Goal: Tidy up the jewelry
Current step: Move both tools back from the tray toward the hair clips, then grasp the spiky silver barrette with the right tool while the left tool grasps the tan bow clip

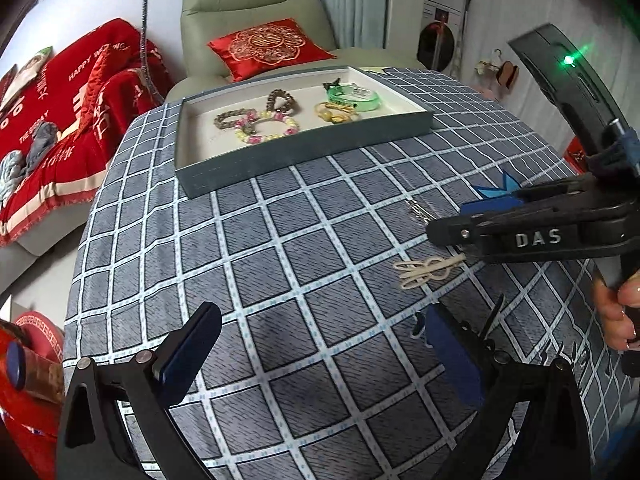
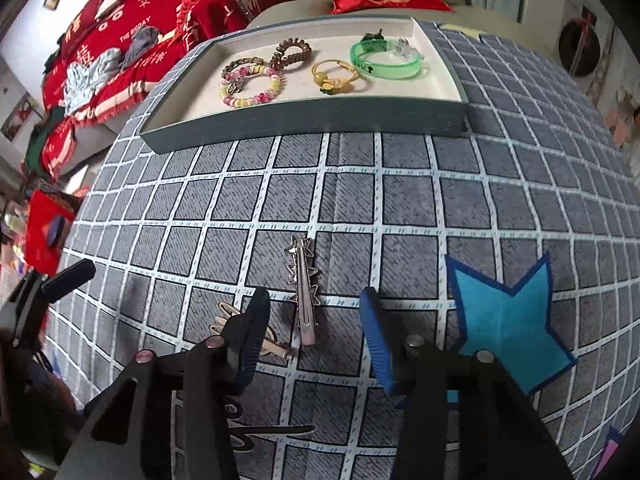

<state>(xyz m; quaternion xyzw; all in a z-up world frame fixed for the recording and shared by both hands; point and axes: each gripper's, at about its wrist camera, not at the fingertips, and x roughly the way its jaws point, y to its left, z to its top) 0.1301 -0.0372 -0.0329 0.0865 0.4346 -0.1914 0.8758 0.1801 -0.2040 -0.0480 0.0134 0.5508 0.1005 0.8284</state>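
1. You have one tray (image 2: 304,124) at the table's far edge.
2. In it you can count five pieces: one bead bracelet (image 2: 250,86), two coil hair ties (image 2: 291,53), one yellow ring piece (image 2: 334,76), one green bangle (image 2: 386,63).
3. On the cloth near you lie two hair clips (image 2: 303,292).
4. One blue star (image 2: 510,320) is at your right.

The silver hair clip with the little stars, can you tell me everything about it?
The silver hair clip looks like shiny metal: one long, narrow bar with small spiky open stars along its sides and at its far tip. It lies flat on the checked tablecloth, pointing toward the tray. It sits between the open fingers of the right hand-held gripper, which do not press it.
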